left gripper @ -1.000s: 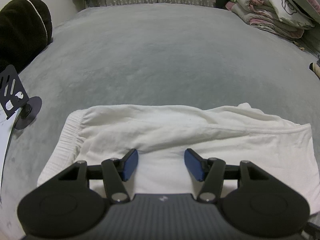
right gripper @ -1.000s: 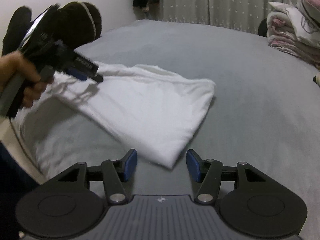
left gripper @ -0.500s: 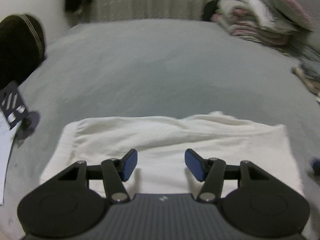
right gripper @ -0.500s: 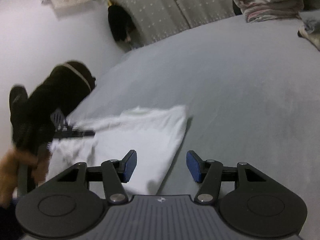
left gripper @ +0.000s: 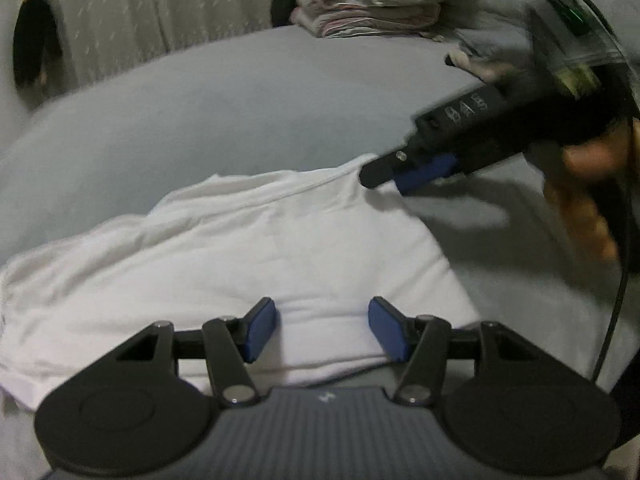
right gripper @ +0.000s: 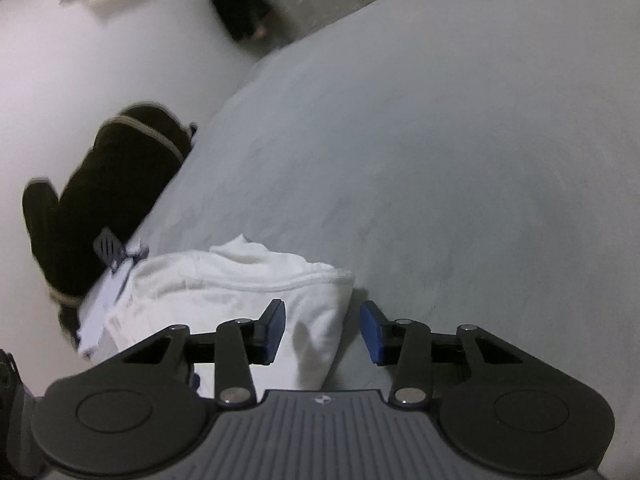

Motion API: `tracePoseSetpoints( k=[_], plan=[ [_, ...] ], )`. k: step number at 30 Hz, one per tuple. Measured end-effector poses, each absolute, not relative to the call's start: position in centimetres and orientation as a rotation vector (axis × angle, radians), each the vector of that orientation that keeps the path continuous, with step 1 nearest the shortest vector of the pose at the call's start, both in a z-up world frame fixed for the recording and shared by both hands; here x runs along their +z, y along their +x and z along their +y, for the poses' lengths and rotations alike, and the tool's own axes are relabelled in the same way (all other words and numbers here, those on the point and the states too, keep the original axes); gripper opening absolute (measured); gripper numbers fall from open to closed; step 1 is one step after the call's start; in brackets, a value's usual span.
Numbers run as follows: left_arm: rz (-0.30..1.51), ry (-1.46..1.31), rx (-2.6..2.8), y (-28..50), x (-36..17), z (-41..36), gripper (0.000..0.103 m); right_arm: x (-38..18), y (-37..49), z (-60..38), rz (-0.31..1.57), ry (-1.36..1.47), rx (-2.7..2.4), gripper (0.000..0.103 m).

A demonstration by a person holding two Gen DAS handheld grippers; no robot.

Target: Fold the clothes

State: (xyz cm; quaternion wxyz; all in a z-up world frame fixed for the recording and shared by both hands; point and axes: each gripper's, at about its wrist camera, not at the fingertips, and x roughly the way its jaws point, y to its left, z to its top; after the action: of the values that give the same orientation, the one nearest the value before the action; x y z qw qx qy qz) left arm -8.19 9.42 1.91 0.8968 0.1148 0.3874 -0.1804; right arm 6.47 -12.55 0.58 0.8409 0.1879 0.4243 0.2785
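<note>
The white garment lies folded flat on the grey bed, filling the lower half of the left wrist view. The left tongs hover over its near edge at bottom centre, blue pads spread, with cloth beneath the gap but no pad pressing on it.

The right tongs stand at the garment's right-hand corner in the right wrist view. Their jaws are closing; the folded edge lies between the pads, and the pads do not yet press it. In the left wrist view the same tongs enter from the upper right, tips at the garment's far right corner, held by a hand that is blurred.

The garment's long axis runs from the lower left to the right of the left wrist view, with a hemmed seam along the far edge.

Surroundings: a stack of folded bedding at upper centre, a curtain at upper left, a dark bundle at the left of the right wrist view, and a small black bracket just beside the garment's far end. The bed surface around the garment's corner is unobstructed.
</note>
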Motion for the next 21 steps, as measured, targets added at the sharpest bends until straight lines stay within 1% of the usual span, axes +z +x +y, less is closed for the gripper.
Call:
tracePoseSetpoints(
  k=[1,3,5,8,14,17,21],
  plan=[
    [0.81,0.22,-0.371,-8.2,1.9,9.7,0.054,0.6,7.0,-12.5,0.904,0.39,0.594,0.034],
    [0.82,0.196,-0.375,-8.2,1.9,10.1,0.054,0.4,7.6,-12.5,0.889,0.373,0.594,0.017],
    [0.823,0.189,-0.381,-8.5,1.7,10.4,0.054,0.1,7.8,-12.3,0.857,0.368,0.604,0.012],
    [0.819,0.205,-0.386,-8.8,1.7,10.2,0.054,-0.5,7.9,-11.9,0.837,0.385,0.598,0.011],
    [0.844,0.184,-0.407,-8.6,2.0,10.5,0.055,0.1,8.3,-12.1,0.829,0.376,0.595,0.01],
    [0.851,0.174,-0.419,-8.4,2.1,10.7,0.055,0.1,8.5,-13.4,0.829,0.448,0.568,0.01],
    [0.854,0.143,-0.433,-8.0,2.2,11.1,0.055,-0.7,8.6,-14.2,0.879,0.545,0.564,0.014]
  ],
)
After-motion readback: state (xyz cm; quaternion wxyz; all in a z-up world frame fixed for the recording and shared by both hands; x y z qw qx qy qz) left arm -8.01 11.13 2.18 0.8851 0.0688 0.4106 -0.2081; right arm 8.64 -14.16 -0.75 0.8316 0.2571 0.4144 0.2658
